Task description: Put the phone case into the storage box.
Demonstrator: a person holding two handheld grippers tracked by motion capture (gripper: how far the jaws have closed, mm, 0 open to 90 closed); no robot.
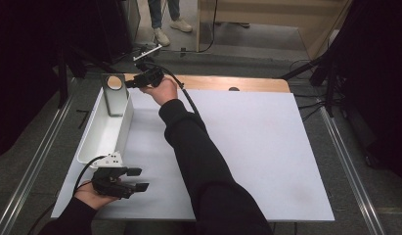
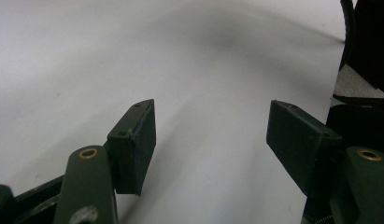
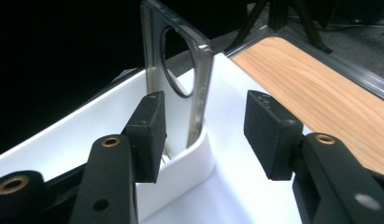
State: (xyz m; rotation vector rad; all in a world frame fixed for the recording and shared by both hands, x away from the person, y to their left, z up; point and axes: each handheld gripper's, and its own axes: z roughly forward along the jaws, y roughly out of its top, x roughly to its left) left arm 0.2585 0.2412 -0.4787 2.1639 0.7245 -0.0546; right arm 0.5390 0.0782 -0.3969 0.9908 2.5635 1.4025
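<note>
A clear grey phone case (image 1: 114, 95) (image 3: 178, 70) with a round camera hole stands upright at the far end of a long white tray (image 1: 103, 134) (image 3: 199, 158). My right gripper (image 1: 127, 83) (image 3: 206, 100) is just to the right of the case. Its jaws are open and the pads touch nothing; the case's edge stands a little beyond the gap. My left gripper (image 1: 141, 179) (image 2: 210, 112) rests low over the white board near the front left corner, open with nothing between its jaws.
The white board (image 1: 247, 147) covers most of the table, with a wooden strip (image 1: 237, 83) (image 3: 320, 93) showing along its far edge. The tray lies along the board's left side. A person's legs (image 1: 162, 19) stand beyond the table, and dark stands (image 1: 330, 73) rise at the right.
</note>
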